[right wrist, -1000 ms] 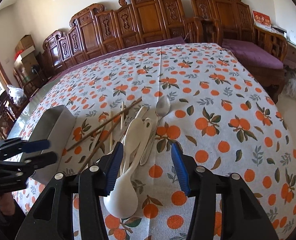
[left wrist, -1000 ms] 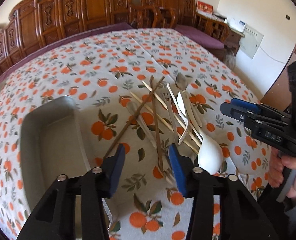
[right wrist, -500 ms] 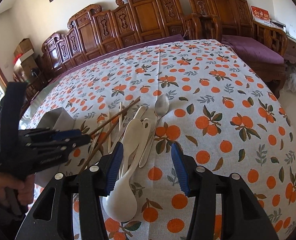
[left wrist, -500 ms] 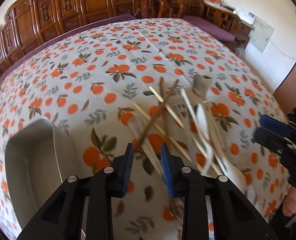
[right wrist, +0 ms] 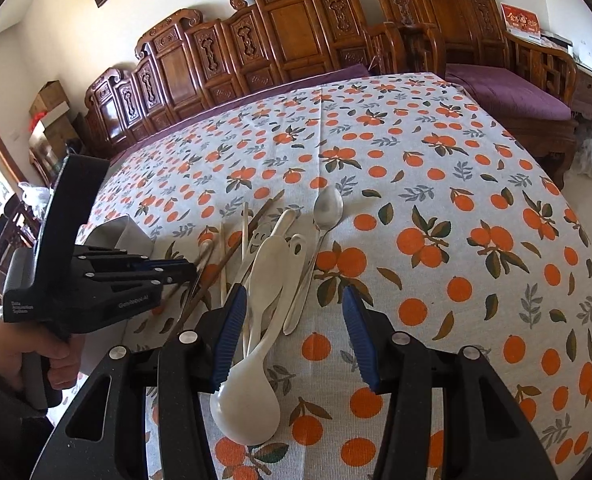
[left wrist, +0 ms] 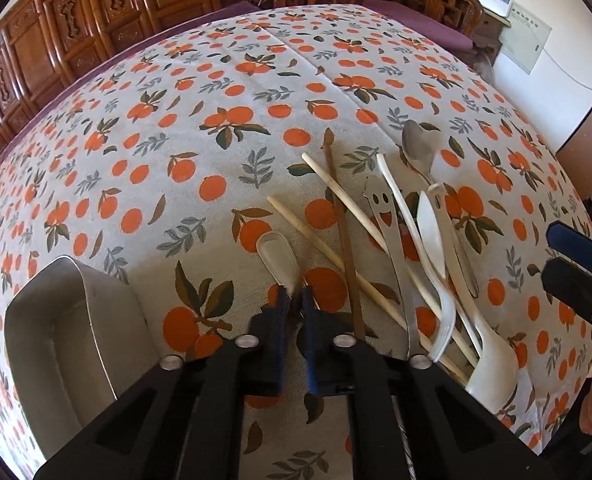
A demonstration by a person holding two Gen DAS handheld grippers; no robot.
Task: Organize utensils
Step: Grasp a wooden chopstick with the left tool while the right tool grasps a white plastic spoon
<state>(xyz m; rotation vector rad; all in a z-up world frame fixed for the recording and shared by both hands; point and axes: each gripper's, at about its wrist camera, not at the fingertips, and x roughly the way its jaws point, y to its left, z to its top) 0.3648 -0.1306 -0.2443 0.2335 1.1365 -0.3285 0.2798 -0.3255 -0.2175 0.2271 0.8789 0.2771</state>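
Observation:
A pile of utensils lies on the orange-print tablecloth: pale chopsticks (left wrist: 336,184), a dark chopstick (left wrist: 342,232), a smiley-face metal piece (left wrist: 384,208), a white plastic fork (left wrist: 432,240), a metal spoon (right wrist: 328,204) and a big white spoon (right wrist: 247,396). At the pile's left edge lies a silver utensil (left wrist: 275,256). My left gripper (left wrist: 293,300) is shut on its shaft, low over the cloth. My right gripper (right wrist: 292,292) hovers open over the near end of the pile with nothing between its fingers. The white spoon's bowl lies under its left finger.
A metal tray (left wrist: 55,320) stands on the cloth just left of the left gripper. A person's hand (right wrist: 55,360) holds that gripper's handle. Carved wooden chairs (right wrist: 287,40) line the far side of the table; the table edge drops off at the right.
My left gripper went forward and down to the pile's left edge, and its jaws came together on the silver utensil. The right gripper stayed where it was.

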